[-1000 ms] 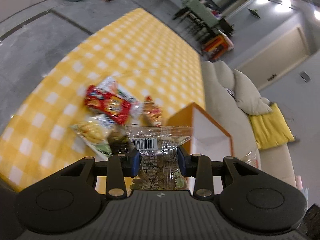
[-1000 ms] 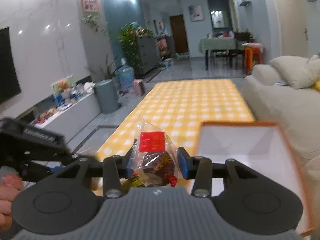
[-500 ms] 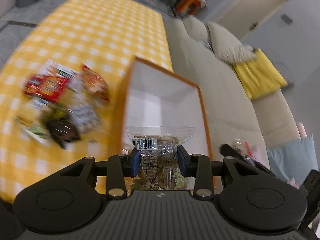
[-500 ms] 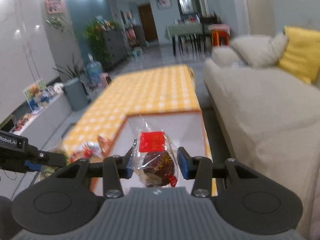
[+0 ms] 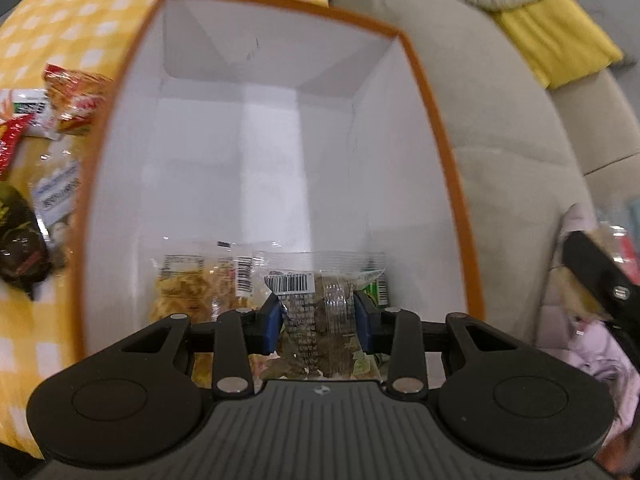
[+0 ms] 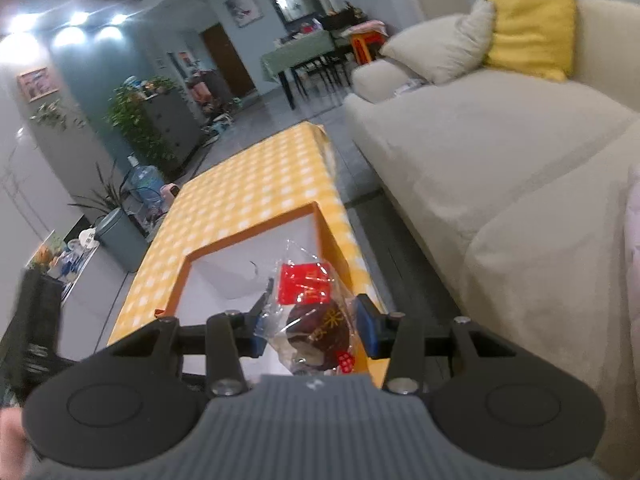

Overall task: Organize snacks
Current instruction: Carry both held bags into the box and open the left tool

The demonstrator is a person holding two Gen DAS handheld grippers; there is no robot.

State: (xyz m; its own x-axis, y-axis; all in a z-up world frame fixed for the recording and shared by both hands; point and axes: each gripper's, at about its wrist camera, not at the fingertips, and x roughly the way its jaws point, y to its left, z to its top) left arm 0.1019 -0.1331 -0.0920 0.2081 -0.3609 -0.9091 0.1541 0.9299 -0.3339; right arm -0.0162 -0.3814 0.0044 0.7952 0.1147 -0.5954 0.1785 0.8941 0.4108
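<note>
Left wrist view looks straight down into the orange-rimmed box (image 5: 436,128), and the left gripper (image 5: 317,322) is clamped on a clear snack packet (image 5: 320,304) with a barcode near its top edge. The packet hangs over the near end of the box, just above a bag of pale yellow crisps (image 5: 192,292) that lies on the white floor inside; a bit of green wrapper (image 5: 376,286) shows behind the right pad. Held there, the packet looks ready to be dropped beside the crisps, so the next move is probably only to part the pads.

On the right wrist view, the right gripper (image 6: 308,330) pinches a clear pouch with a red label (image 6: 306,288) and a dark round treat inside. It hovers over the box's near right corner (image 6: 324,248), tilted, seemingly waiting its turn so the two tools do not crowd one opening.

Left of the box, loose snacks are piled on the yellow checked desk (image 5: 60,16): a red-and-orange bag (image 5: 74,92), a white packet (image 5: 56,192) and a dark wrapped one (image 5: 20,240). These seem left to sort. A beige sofa (image 6: 500,168) with a yellow cushion (image 6: 532,24) runs along the desk's right side.
</note>
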